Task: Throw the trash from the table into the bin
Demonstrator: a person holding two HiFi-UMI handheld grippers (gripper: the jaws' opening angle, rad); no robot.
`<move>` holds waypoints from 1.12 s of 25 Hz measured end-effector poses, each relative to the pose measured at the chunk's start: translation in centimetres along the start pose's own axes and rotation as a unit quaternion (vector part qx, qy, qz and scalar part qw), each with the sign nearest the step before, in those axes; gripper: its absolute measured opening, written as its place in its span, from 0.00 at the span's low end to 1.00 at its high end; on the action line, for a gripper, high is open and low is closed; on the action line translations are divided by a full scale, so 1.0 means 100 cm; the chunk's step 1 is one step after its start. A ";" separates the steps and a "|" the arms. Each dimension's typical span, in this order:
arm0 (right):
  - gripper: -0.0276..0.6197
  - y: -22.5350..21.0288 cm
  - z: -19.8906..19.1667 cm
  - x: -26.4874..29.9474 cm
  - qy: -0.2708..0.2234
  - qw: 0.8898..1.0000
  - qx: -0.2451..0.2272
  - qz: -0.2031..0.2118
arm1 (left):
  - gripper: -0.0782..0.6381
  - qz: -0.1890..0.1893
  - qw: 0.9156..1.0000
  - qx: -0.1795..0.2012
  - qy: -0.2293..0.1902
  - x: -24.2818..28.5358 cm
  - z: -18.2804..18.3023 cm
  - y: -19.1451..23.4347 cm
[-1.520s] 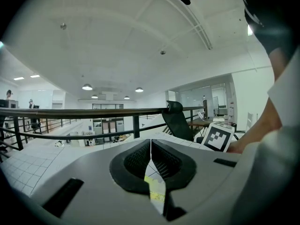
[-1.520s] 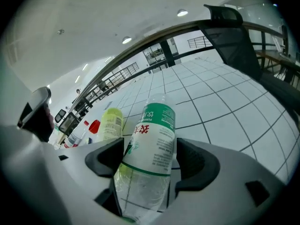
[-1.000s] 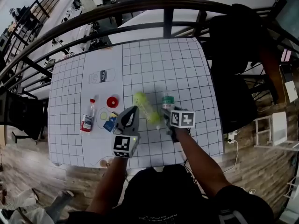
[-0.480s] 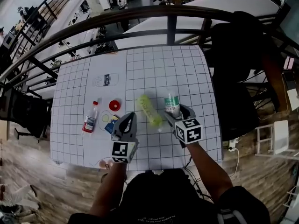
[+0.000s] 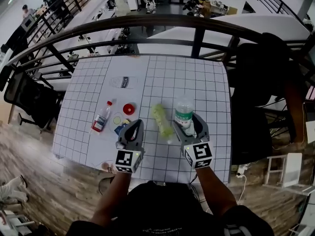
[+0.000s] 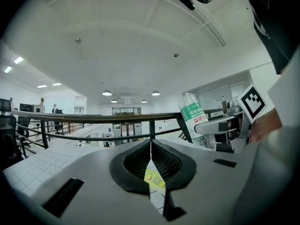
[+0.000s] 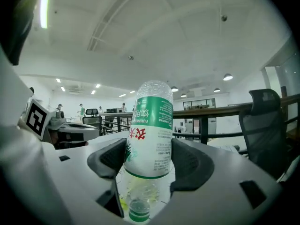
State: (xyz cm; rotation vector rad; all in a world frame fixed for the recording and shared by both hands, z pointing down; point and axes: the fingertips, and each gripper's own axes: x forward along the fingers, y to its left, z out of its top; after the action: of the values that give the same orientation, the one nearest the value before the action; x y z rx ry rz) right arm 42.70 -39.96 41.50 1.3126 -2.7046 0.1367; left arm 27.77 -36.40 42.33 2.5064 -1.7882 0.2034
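My right gripper is shut on a clear plastic bottle with a green label. It holds the bottle above the white gridded table, gripped at the label, with the green cap end nearest the gripper's camera. The left gripper view shows the same bottle at its right. My left gripper is shut with nothing in it and hovers over the table's near edge. A yellow-green bottle lies on the table between the two grippers. No bin is in view.
More trash lies at the table's left: a small red-capped bottle, a red lid, a blue wrapper and a flattened clear bottle. A black chair stands at the right, with a dark railing behind the table.
The right gripper has risen with the bottle, lifting it off the table, and its wrist has rolled. The left gripper has risen a little, still shut.
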 end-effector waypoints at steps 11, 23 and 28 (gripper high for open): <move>0.53 0.057 0.053 0.021 -0.095 0.992 -0.031 0.083 | 0.14 0.080 0.997 0.000 -0.015 -0.053 0.015 0.027; 0.53 0.229 0.055 0.051 -0.099 0.968 -0.017 0.231 | 0.14 0.215 0.976 -0.021 -0.022 -0.190 -0.005 0.111; 0.53 0.325 0.048 0.047 -0.085 0.957 -0.013 0.278 | 0.14 0.278 0.959 -0.032 -0.037 -0.277 -0.007 0.153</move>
State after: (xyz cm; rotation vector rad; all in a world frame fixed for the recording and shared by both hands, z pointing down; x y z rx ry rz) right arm 13.89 -24.19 36.70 0.5427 -3.1342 0.0433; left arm 4.40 -15.36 38.73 1.9286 -2.4445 0.0701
